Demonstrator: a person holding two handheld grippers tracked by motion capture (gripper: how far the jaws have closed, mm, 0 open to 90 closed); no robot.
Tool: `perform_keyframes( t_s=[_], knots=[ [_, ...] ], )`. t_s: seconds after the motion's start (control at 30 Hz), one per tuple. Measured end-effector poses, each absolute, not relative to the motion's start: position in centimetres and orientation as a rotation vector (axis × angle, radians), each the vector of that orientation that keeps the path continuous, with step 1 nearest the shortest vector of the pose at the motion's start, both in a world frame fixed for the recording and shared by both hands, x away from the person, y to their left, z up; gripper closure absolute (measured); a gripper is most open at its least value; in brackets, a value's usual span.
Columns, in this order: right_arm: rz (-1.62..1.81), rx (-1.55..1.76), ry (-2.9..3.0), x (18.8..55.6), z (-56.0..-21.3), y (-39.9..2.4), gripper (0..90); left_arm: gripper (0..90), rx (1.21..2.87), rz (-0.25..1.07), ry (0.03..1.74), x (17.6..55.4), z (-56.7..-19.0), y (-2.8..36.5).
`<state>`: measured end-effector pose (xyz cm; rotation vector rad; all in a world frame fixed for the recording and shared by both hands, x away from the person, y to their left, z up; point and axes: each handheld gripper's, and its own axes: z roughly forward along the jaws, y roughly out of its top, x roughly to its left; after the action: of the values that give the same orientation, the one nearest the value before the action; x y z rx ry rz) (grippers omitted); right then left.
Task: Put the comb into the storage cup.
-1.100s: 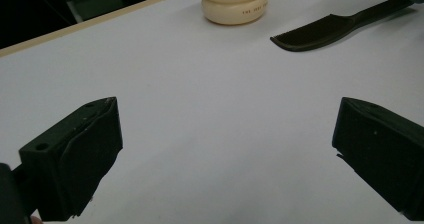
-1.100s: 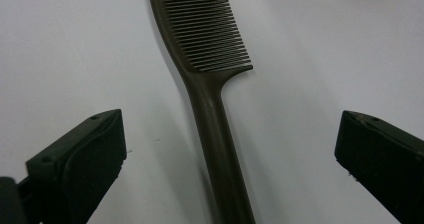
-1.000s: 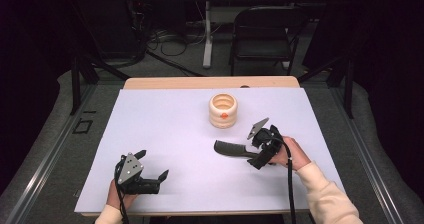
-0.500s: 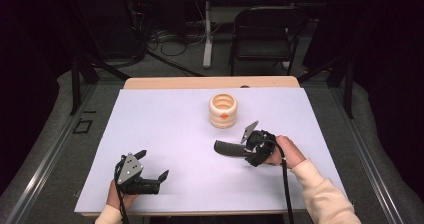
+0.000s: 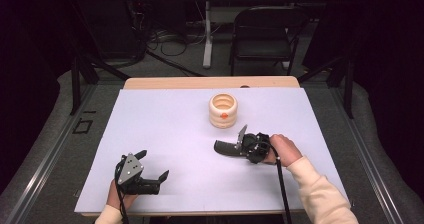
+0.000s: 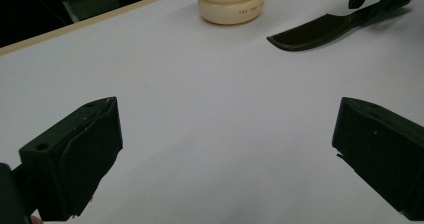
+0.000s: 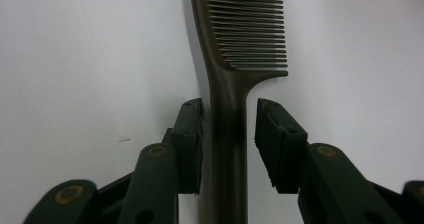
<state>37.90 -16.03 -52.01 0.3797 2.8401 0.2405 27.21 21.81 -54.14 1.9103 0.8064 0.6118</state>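
A dark comb (image 5: 226,148) lies flat on the white table cover (image 5: 165,124), right of centre. My right gripper (image 5: 240,143) reaches in from the right, and its jaws have just been closing around the comb's handle. In the right gripper view the handle (image 7: 227,134) runs between the pads (image 7: 192,134). The left pad is at the handle and a thin gap remains at the right pad, so the gripper (image 7: 229,116) is open. My left gripper (image 5: 154,164) rests near the front left edge, open and empty (image 6: 227,134). Far off in the left gripper view lies the comb (image 6: 320,31).
A cream ribbed holder (image 5: 223,110) with an orange mark stands behind the comb; it also appears at the top of the left gripper view (image 6: 230,4). A wooden table edge (image 5: 210,82) runs along the back. A dark chair (image 5: 262,34) stands beyond.
My right gripper has slid left over the comb's handle and its jaws have narrowed around it. The left gripper has stayed where it was.
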Motion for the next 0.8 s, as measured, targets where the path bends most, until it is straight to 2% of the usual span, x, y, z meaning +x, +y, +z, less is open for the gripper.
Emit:
perform_keyframes(
  t_s=[0.8],
  knots=[
    [0.166,0.379,2.888,38.68,-52.72,-15.36,71.4,0.0,1.913,0.611,0.806,27.20,-54.15,21.86]
  ],
)
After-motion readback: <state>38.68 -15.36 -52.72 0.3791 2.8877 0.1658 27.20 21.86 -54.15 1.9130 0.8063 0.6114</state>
